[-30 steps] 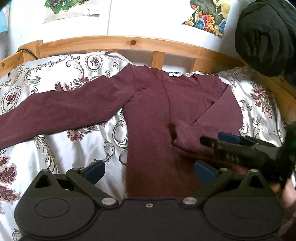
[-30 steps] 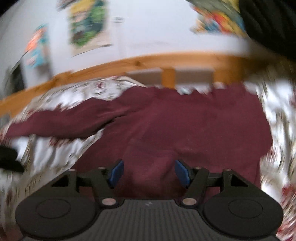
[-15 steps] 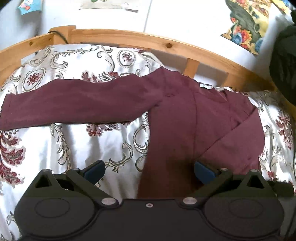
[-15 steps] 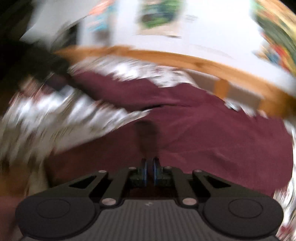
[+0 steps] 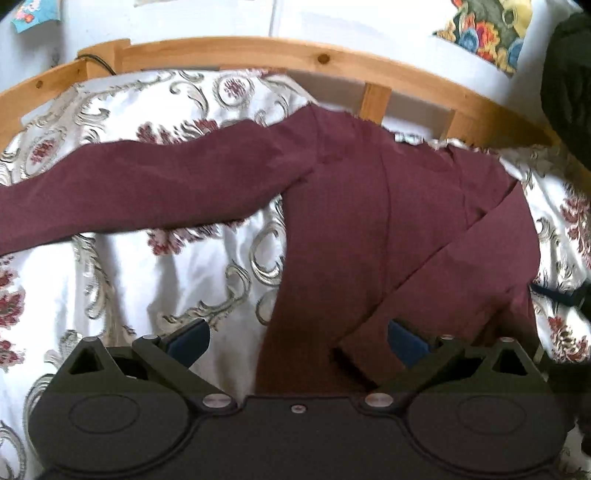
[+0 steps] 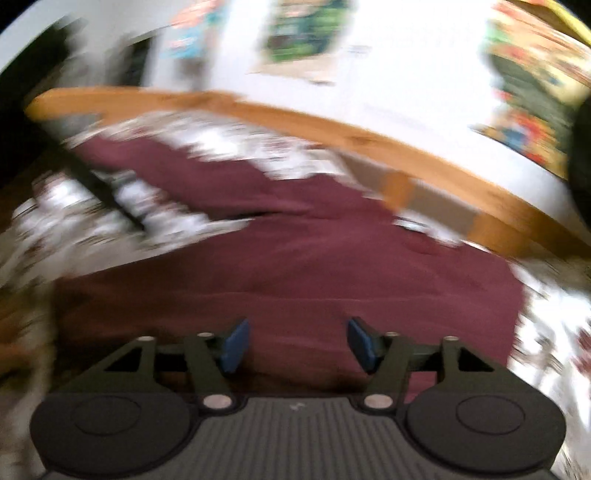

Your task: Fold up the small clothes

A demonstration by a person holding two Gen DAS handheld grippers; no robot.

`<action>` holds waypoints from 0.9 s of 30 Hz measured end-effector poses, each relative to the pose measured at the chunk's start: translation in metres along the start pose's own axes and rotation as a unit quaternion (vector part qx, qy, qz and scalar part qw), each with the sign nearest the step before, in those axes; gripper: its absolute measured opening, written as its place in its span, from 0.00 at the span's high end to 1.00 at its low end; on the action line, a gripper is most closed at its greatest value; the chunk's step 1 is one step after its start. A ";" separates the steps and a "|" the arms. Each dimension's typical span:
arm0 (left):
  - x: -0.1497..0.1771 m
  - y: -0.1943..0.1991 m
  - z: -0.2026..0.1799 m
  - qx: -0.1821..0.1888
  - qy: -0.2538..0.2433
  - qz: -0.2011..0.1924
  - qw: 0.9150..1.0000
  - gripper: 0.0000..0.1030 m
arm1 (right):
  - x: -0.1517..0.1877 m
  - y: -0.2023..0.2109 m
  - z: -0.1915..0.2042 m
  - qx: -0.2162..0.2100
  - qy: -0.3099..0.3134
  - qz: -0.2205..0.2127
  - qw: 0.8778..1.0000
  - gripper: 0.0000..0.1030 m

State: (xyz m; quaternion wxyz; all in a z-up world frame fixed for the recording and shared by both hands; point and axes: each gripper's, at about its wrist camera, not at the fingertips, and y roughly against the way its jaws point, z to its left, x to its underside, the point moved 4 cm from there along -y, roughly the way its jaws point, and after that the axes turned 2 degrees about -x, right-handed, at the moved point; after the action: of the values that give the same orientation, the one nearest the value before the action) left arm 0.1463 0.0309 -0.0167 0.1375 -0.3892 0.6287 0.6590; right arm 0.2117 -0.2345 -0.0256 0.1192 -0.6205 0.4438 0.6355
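Note:
A maroon long-sleeved top (image 5: 369,229) lies flat on the patterned bedspread (image 5: 155,280). Its left sleeve (image 5: 147,192) stretches out to the left. Its right sleeve (image 5: 480,273) is folded in across the body. My left gripper (image 5: 297,341) is open just above the top's lower left edge, with nothing pinched. In the blurred right wrist view, my right gripper (image 6: 295,345) hangs over the maroon top (image 6: 295,266); its jaws are opening and hold nothing. A dark part of the right gripper shows at the right edge of the left wrist view.
A curved wooden bed rail (image 5: 369,70) runs behind the bedspread against a white wall with colourful pictures (image 5: 484,29). A dark bundle (image 5: 569,85) sits at the far right. The left gripper's dark body (image 6: 99,184) crosses the left of the right wrist view.
The right gripper shut and then opened again, with the sleeve left folded over the body, and it drew back to the right. The left gripper shifted left, so more of the outstretched sleeve shows.

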 end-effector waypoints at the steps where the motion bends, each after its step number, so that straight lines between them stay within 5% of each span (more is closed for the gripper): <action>1: 0.001 -0.004 -0.003 0.001 -0.005 0.004 1.000 0.01 | 0.001 -0.002 -0.019 0.025 -0.040 -0.007 0.999 0.28; 7: 0.006 -0.033 -0.021 -0.005 -0.041 0.028 0.999 0.01 | 0.023 -0.025 -0.113 0.133 -0.228 -0.035 0.964 0.32; 13: 0.014 -0.054 -0.025 -0.022 -0.061 0.058 0.996 0.01 | 0.057 -0.049 -0.159 0.118 -0.319 -0.043 0.939 0.46; 14: 0.015 -0.057 -0.025 -0.025 -0.063 0.064 0.996 0.01 | 0.059 -0.050 -0.161 0.105 -0.327 -0.050 0.938 0.52; 15: 0.017 -0.060 -0.026 -0.028 -0.065 0.070 0.995 0.01 | 0.060 -0.053 -0.161 0.098 -0.329 -0.049 0.938 0.74; 16: 0.019 -0.062 -0.026 -0.030 -0.068 0.074 0.994 0.01 | 0.060 -0.051 -0.161 0.100 -0.328 -0.048 0.938 0.85; 22: 0.024 -0.071 -0.027 -0.020 -0.070 0.087 0.994 0.01 | 0.048 -0.025 -0.163 0.160 -0.311 -0.078 0.933 0.90; 27: 0.030 -0.076 -0.033 -0.027 -0.104 0.089 0.990 0.01 | 0.057 -0.038 -0.162 0.164 -0.311 -0.037 0.936 0.86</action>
State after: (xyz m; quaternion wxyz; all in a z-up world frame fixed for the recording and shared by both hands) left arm 0.1886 0.0034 -0.0886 0.1323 -0.2646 0.6250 0.7224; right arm 0.3378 -0.3502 -0.0659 0.3742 -0.3798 0.4593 0.7105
